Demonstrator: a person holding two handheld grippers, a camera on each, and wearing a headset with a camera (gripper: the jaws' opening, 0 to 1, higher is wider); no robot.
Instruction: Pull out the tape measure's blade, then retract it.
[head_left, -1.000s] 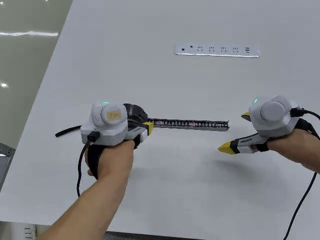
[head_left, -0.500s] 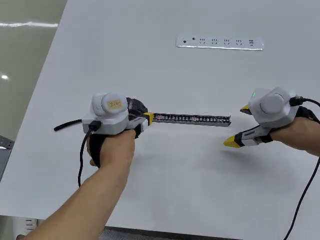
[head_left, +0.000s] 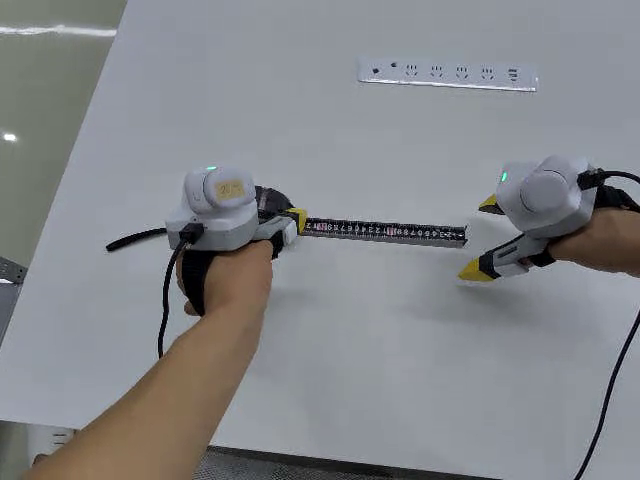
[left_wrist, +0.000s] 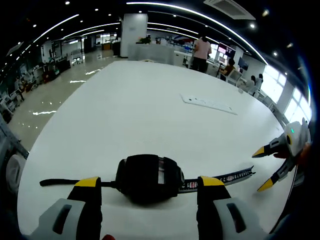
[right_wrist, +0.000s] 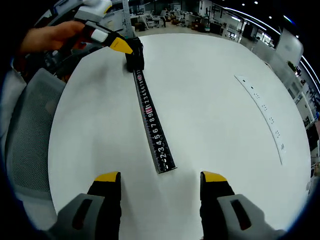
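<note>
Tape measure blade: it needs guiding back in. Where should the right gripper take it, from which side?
Probably the free tip, approached end-on by the right gripper: the blade lies flat and narrow, pointing between the open jaws.

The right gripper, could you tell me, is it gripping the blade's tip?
No, the right gripper stands open; the blade's tip lies free ahead of it.

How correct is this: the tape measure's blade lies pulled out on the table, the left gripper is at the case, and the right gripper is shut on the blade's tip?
One part is wrong: the right gripper is open, not shut on the tip. The right gripper view shows the end of the blade lying free, apart from both jaws. The rest stands.
</note>
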